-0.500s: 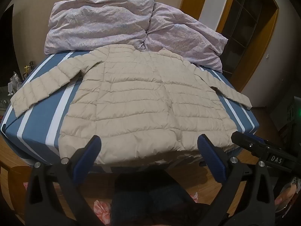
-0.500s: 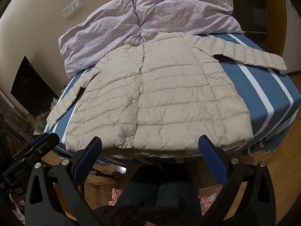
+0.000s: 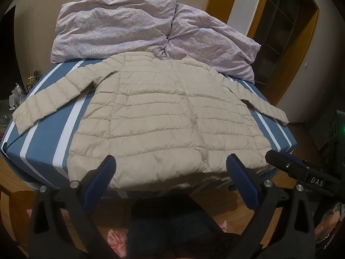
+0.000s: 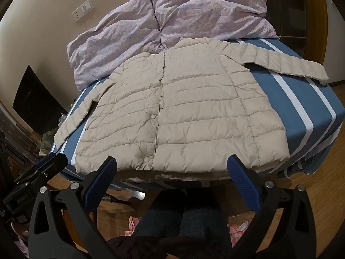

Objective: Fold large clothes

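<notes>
Blue-striped bed (image 3: 38, 142) was seen from the left wrist, a beige puffer jacket (image 3: 163, 120) spread flat on it, front up, sleeves out, hem at the near edge. Lilac pillows (image 3: 112, 28) lay behind. Left gripper (image 3: 170, 172) was held released, short of the hem, empty. From the right wrist, right gripper (image 4: 170, 172) was likewise spread wide, nothing held. Judged best: one sleeve (image 4: 286, 62) pinched near its cuff and laid across the chest.
</notes>
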A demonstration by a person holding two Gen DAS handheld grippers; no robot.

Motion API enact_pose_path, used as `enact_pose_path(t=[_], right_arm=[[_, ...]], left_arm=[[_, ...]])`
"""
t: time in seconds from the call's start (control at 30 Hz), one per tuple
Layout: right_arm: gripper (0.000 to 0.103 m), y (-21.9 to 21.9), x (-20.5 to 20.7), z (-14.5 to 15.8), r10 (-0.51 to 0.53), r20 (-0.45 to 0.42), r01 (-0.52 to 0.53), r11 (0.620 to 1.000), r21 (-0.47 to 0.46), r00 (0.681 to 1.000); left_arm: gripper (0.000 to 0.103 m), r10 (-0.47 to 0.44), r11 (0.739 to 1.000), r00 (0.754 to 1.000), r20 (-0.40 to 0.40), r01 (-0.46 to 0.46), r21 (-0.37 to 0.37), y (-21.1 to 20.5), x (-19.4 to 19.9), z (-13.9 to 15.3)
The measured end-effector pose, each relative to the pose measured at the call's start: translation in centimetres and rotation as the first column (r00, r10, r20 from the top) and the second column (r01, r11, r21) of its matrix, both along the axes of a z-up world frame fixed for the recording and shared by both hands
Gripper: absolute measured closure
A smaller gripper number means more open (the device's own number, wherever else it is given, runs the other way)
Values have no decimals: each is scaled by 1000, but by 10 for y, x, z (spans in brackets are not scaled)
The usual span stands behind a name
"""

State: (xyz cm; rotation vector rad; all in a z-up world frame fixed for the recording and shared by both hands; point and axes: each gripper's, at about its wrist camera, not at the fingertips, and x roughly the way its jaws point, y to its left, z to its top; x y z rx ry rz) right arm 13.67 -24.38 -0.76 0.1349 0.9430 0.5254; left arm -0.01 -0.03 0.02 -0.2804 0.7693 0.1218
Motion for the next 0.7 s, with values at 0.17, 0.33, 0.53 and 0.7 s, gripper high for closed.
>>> enact_pose_path(t=[0.17, 0.33, 0.53, 0.7], right_arm=[[1, 0, 0, 0, -1, 0, 1, 1000, 1, 1000], [1, -1, 0, 0, 0, -1, 0, 1000, 2, 1000], [1, -1, 0, 0, 0, -1, 0, 1000, 3, 1000], [1, -2, 0, 0, 0, -2, 0, 1000, 3, 1000]], left_arm=[[2, -1, 1000, 1000, 1, 1, 0, 0, 0, 0], [2, -1, 1000, 1000, 1, 1, 0, 0, 0, 0], [2, -1, 1000, 1000, 0, 1, 1, -1, 0, 0], [2, -1, 1000, 1000, 1, 1, 1, 1, 0, 0]])
